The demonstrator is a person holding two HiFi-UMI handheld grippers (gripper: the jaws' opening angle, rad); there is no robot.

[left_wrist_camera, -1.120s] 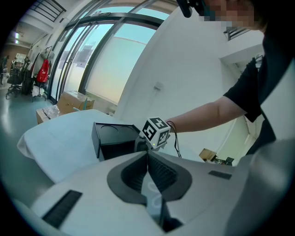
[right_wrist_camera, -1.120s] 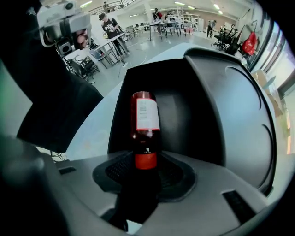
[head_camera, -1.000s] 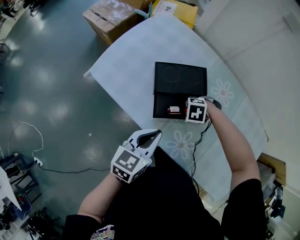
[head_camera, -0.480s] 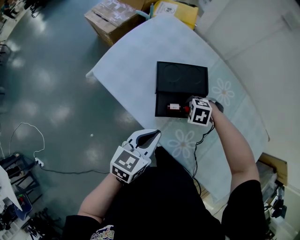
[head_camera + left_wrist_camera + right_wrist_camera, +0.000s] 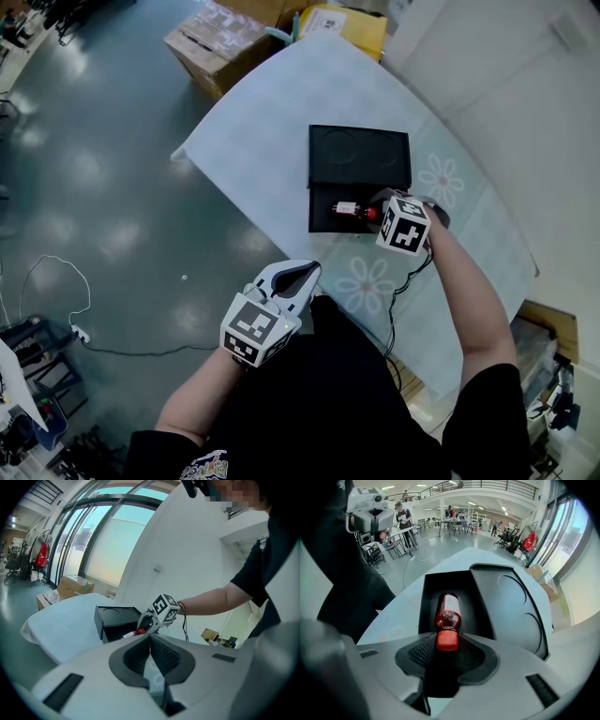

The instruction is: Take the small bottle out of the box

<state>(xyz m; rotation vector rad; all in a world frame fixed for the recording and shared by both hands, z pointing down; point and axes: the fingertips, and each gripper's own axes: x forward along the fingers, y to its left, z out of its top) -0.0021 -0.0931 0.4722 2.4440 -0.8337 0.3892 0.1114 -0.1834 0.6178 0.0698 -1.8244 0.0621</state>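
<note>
A black box (image 5: 360, 157) lies open on the cloth-covered table, its lid flat behind the tray. The small bottle (image 5: 347, 208), dark red with a white label and a red cap, lies along the tray. My right gripper (image 5: 375, 211) is at the tray's right end, shut on the cap. In the right gripper view the cap (image 5: 447, 640) sits between the pads and the bottle body (image 5: 448, 613) points away over the tray (image 5: 429, 606). My left gripper (image 5: 305, 270) hangs shut off the table's near edge, with nothing in it. In the left gripper view its pads (image 5: 161, 656) meet.
The table (image 5: 281, 122) carries a pale cloth with flower prints. Cardboard boxes (image 5: 217, 42) and a yellow parcel (image 5: 352, 21) stand on the floor past its far end. A cable (image 5: 56, 281) lies on the grey floor at left. A wall runs along the right.
My right gripper has shifted a little to the right and the bottle has moved with it, its red cap now showing beside the gripper. The left gripper has stayed still.
</note>
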